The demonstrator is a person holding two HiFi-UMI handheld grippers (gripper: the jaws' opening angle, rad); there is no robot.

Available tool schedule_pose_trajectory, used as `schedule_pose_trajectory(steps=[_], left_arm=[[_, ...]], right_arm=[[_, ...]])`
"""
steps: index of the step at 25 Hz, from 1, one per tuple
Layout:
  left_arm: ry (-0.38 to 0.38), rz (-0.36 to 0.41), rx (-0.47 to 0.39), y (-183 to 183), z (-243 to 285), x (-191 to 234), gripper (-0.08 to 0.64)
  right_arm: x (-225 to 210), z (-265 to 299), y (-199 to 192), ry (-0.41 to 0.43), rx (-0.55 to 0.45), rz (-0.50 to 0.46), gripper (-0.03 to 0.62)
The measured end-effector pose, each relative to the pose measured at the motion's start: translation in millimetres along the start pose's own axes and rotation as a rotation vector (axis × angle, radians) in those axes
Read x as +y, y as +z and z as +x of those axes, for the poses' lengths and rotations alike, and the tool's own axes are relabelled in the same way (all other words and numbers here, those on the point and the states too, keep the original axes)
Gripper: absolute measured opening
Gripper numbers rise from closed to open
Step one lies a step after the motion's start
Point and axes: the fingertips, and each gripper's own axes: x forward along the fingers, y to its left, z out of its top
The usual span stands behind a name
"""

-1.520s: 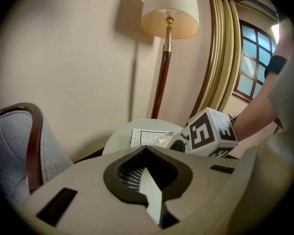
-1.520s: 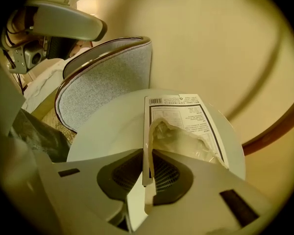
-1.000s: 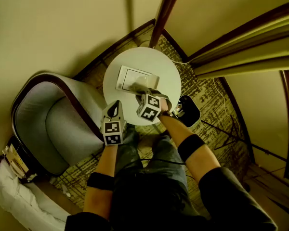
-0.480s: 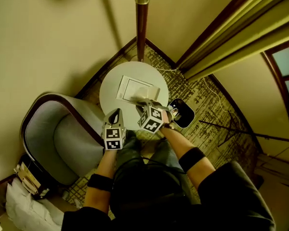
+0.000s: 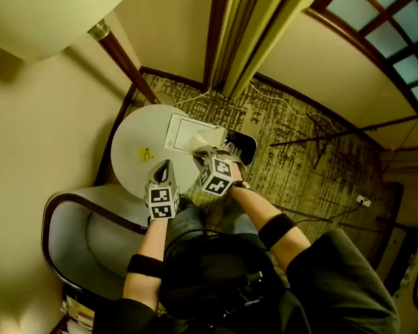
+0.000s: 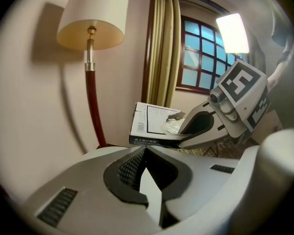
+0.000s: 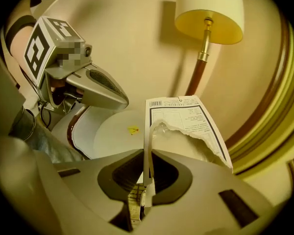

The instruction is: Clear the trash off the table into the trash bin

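Note:
A torn white cardboard box (image 5: 189,135) hangs tilted above the round white table (image 5: 129,143), and my right gripper (image 5: 207,152) is shut on its torn edge. In the right gripper view the box (image 7: 188,124) stands up from between the jaws. The black trash bin (image 5: 244,144) sits on the carpet just right of the table, partly hidden behind the box. A small yellow scrap (image 5: 145,154) lies on the tabletop. My left gripper (image 5: 163,172) hovers shut and empty over the table's near edge; from it, the box (image 6: 154,124) and the right gripper (image 6: 182,131) show ahead.
A grey armchair (image 5: 90,239) stands at the lower left against the table. A floor lamp with a red-brown pole (image 5: 122,61) and pale shade (image 5: 49,9) rises behind the table. Curtains (image 5: 251,26) hang beyond, and a cable (image 5: 292,110) runs across the patterned carpet.
The right gripper has lifted the box off the table and carried it toward the bin. The left gripper has risen too. A yellow scrap now shows on the tabletop.

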Motion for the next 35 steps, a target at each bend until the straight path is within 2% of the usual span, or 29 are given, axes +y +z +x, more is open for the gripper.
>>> schedule_pose_trajectory(steps=[7, 11, 14, 19, 24, 28, 35], left_arm=[[-0.24, 0.151, 0.001, 33.4, 57.5, -109.6, 0.007], [-0.309, 0.219, 0.004, 38.5, 79.4, -159.4, 0.007], [-0.355, 0.239, 0.008, 42.0, 88.4, -189.5, 0.007], [-0.394, 0.248, 0.038, 42.8, 100.2, -219.8, 0.007], [-0.404, 0.255, 0.063, 24.6, 129.2, -228.6, 0.007], [-0.397, 0.254, 0.107, -2.8, 165.4, -232.2, 0.007], [-0.377, 0.206, 0.174, -63.4, 234.1, -235.7, 0.007]], right_arm=[[-53.2, -71.7, -104.7, -0.183, 0.069, 0.214, 0.051], [-64.5, -102.9, -154.7, -0.235, 0.092, 0.285, 0.051], [-65.3, -113.2, -184.8, -0.247, 0.11, 0.32, 0.051], [-66.9, -115.6, -218.0, -0.226, 0.134, 0.352, 0.049], [-69.9, -95.2, -243.9, -0.187, 0.164, 0.364, 0.049], [-70.0, -55.0, -277.4, -0.131, 0.178, 0.363, 0.048], [-55.9, 43.5, -346.5, -0.012, 0.188, 0.381, 0.046]])
